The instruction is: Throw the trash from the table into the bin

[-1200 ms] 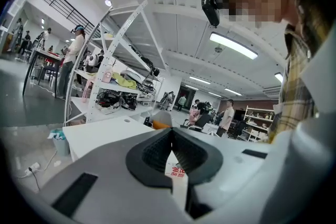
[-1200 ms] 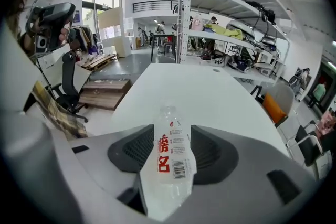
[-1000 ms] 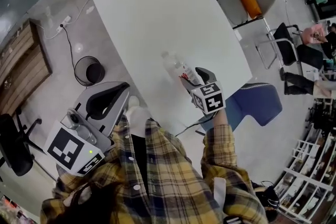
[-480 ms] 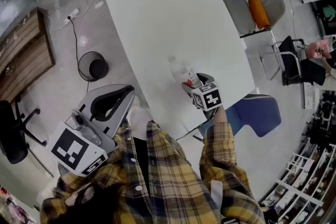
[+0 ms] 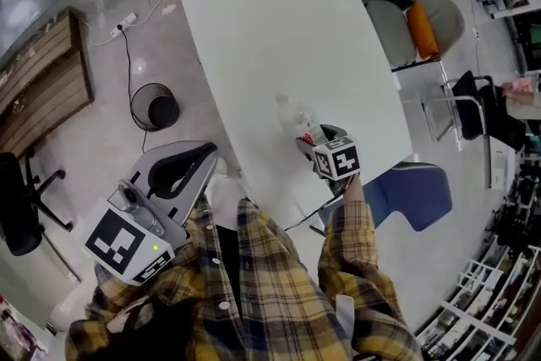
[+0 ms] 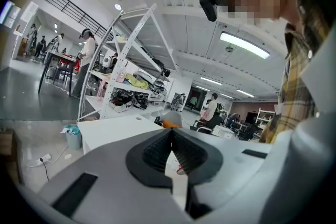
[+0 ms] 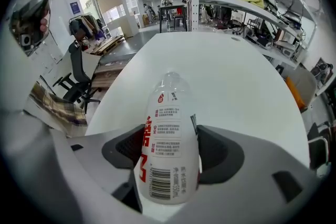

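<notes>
A clear plastic bottle point(image 5: 292, 116) with a white and red label lies on the white table point(image 5: 270, 30), near its front edge. My right gripper point(image 5: 311, 136) points steeply down over the bottle's near end. In the right gripper view the bottle point(image 7: 168, 128) lies between the spread jaws of the right gripper point(image 7: 170, 147), with a thin gap at the right pad. My left gripper point(image 5: 203, 151) hangs off the table's left side with its jaw tips together; the left gripper view shows the left gripper point(image 6: 171, 131) holding nothing. The round black bin point(image 5: 156, 107) stands on the floor left of the table.
A blue chair point(image 5: 414, 190) sits at the table's right front corner and a grey chair with an orange cushion point(image 5: 410, 13) farther back. A black office chair point(image 5: 21, 216) and a wooden pallet point(image 5: 42, 89) are at the left. A cable point(image 5: 127, 55) runs along the floor near the bin.
My right gripper has sunk toward the table and now straddles the bottle's near end. The bottle lies where it was. The left gripper has hardly moved.
</notes>
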The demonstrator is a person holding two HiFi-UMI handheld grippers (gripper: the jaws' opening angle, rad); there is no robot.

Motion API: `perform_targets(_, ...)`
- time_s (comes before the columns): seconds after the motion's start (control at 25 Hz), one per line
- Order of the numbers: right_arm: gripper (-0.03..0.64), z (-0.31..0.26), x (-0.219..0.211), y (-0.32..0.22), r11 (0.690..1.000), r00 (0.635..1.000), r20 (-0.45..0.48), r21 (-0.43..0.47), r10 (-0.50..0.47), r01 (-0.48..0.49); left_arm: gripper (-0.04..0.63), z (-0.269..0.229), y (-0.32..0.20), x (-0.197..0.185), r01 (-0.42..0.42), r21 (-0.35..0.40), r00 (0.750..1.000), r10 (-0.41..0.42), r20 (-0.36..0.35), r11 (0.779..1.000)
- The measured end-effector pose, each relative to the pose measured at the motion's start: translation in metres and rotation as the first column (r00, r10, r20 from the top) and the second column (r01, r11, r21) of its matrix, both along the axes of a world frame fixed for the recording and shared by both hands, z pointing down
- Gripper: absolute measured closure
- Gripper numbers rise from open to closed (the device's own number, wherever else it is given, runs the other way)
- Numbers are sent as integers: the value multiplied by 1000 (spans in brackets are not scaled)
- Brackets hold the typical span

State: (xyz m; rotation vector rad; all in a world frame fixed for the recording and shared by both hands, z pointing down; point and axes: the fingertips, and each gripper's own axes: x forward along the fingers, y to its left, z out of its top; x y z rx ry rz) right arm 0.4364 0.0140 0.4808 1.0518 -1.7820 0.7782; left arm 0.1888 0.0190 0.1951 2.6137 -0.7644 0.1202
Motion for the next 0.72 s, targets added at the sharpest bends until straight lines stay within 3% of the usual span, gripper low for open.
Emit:
perform_targets(0.24,325,-8,-3,7,1000,1000,4,-15,-5,5,586,-1,6,-5,21,-6,1000,-21,-1,1000)
perform_targets(0.72,325,-48,-39,24,996,979,187,14,81,-86,586,10,27,-31,73,-15,997,-73,-17,997)
